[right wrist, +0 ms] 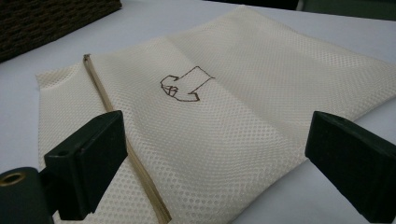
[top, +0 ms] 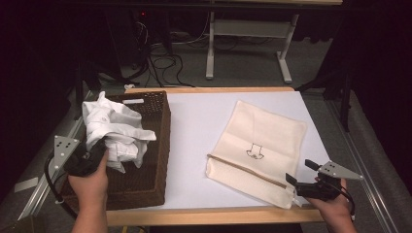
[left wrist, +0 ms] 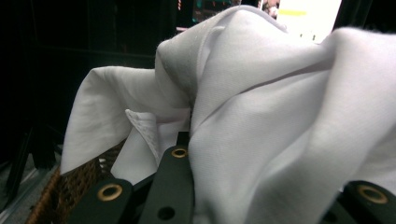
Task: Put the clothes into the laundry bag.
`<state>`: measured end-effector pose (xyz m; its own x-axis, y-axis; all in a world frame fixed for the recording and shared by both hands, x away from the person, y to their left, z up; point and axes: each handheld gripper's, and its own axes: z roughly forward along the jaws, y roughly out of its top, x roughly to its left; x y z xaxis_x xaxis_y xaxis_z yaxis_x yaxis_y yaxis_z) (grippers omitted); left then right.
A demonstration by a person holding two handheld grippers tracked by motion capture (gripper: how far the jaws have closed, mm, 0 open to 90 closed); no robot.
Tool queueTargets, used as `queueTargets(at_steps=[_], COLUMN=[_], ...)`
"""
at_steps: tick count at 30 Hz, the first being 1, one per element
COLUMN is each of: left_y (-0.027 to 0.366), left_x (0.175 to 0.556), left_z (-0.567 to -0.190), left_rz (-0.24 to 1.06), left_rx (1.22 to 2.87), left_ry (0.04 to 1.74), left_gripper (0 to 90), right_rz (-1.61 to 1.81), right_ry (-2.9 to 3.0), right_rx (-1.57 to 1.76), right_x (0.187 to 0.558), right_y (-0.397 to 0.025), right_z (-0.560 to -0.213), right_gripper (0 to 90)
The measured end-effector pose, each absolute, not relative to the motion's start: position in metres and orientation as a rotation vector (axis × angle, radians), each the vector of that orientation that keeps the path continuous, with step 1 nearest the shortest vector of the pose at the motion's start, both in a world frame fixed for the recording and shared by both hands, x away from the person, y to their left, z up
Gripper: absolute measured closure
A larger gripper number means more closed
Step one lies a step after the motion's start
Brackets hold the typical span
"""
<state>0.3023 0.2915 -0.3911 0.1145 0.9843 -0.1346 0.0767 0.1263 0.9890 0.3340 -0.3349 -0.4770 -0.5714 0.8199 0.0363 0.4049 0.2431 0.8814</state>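
The left gripper (top: 99, 150) is clamped on a bunched white shirt (top: 116, 131) — in the left gripper view the cloth (left wrist: 280, 130) spills over and between the black jaws, so it's got a decent bite. The shirt sits piled in the far-left end of a brown wicker basket (top: 150, 160), partly draped over the basket's left rim. The right gripper (top: 299, 177) hovers with its jaws wide apart at the near corner of a cream mesh laundry bag (top: 260, 145), holding nothing. The right gripper view shows the bag (right wrist: 243, 121) lying flat between the jaws, its zipper strip (right wrist: 112, 116) running along the near edge by the left jaw, and a little drawing (right wrist: 184, 84) on the mesh.

The bag lies flat on the white table (top: 194, 126), well apart from the basket. Looks like the shirt is meant to go in there.

What could go wrong: the bag is pressed flat, so the right jaws may pinch both layers at once and the mouth won't open. And the shirt is a loose wad — lifting it could snag a trailing sleeve on the wicker, or drag the basket along.
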Motion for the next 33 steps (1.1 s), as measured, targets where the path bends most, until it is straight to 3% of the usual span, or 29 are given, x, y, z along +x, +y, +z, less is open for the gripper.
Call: queueTargets(at_steps=[16, 33], left_y=[0.259, 0.197], left_x=[0.294, 0.302], left_z=[-0.347, -0.327], left_rz=[1.024, 0.958], left_rx=[1.15, 1.234], left_ry=[1.11, 0.992], left_gripper=[80.8, 80.8], right_rz=[1.288, 1.286], right_ry=[2.075, 2.075], right_rx=[1.11, 1.099], right_x=[0.333, 0.332], right_y=[-0.336, -0.336], right_z=[-0.475, -0.475], right_gripper=[6.6, 8.3])
